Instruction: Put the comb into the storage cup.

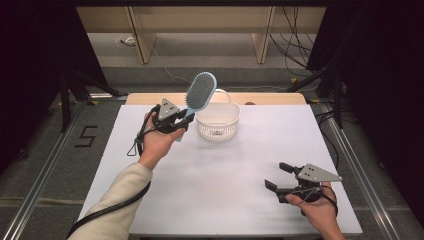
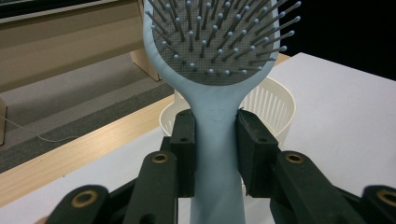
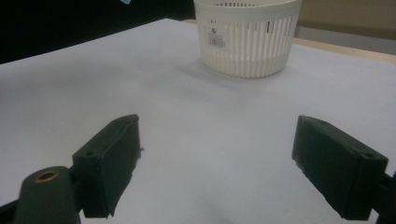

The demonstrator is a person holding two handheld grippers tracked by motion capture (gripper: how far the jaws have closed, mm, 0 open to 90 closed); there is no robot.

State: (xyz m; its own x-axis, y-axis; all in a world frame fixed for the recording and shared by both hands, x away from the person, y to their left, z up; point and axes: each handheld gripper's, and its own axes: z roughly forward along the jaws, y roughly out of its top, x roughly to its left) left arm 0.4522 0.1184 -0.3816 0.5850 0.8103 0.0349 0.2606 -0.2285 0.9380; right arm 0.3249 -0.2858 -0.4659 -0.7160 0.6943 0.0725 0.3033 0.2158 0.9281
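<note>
A: Near edge first. What does my right gripper [image 1: 276, 182] do?

B: It rests low over the white table [image 1: 225, 170], well in front of the basket [image 1: 218, 121] and to its right, jaws wide apart with nothing between them.

A: And the left gripper [image 1: 176, 120]?

B: It is clamped on the handle of the light blue hairbrush [image 1: 200, 94], just left of the basket. The brush stands up and tilts toward the basket, its bristled head above the near-left rim.

A: So which step do I judge to be in hand?

B: The carry, I think: brush lifted, not yet in the basket. My next move would call for bringing the head over the opening, lowering it, then parting the jaws.

A: Anything in the way?

B: A small dark item lies inside the basket; I cannot tell what. The basket's handle arches over the far rim. Beyond it, the wooden table edge [image 1: 270, 98] and floor cables [image 1: 295, 50] stand clear of the path.
</note>
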